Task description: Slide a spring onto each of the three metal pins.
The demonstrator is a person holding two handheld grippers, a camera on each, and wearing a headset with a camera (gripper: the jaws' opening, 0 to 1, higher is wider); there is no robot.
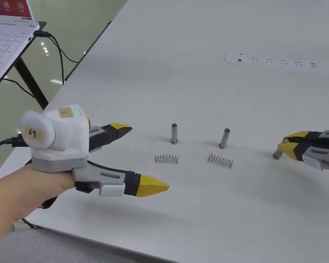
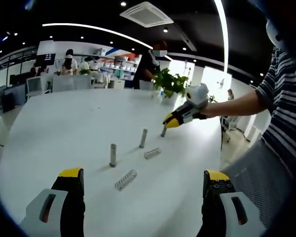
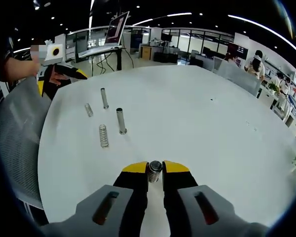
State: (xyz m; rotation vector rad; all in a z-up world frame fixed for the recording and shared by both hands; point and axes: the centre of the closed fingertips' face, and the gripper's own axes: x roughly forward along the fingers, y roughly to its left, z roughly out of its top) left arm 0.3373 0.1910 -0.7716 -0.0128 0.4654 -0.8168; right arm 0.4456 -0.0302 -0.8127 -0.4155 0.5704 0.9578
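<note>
The right hand-held gripper (image 3: 155, 169) is pinched narrow on the third spring (image 3: 155, 174), which is held end-on between the yellow tips, low at the bench (image 1: 208, 66). I cannot tell whether a pin already sits inside the coil. The left hand-held gripper (image 1: 138, 158) hovers with its jaws spread wide and nothing between them, facing the first pin (image 1: 174, 133) and, farther along, the second pin (image 1: 225, 138). Both pins stand upright and bare. A spring lies on its side just in front of each: the first spring (image 1: 166, 159) and the second spring (image 1: 220, 161). In my judgement, the step goes best with a light squeeze, so the coil is not crushed, and a grip near one end that leaves the lower turns free. The spring's axis should be plumb with the pin, its open end centred over the pin's top, and it should then be lowered straight down. The pins look free-standing, so a sideways nudge could topple one. The open left hand-held gripper could steady a pin's base. A lying spring needs a pinch across its side, then a turn upright before threading.
</note>
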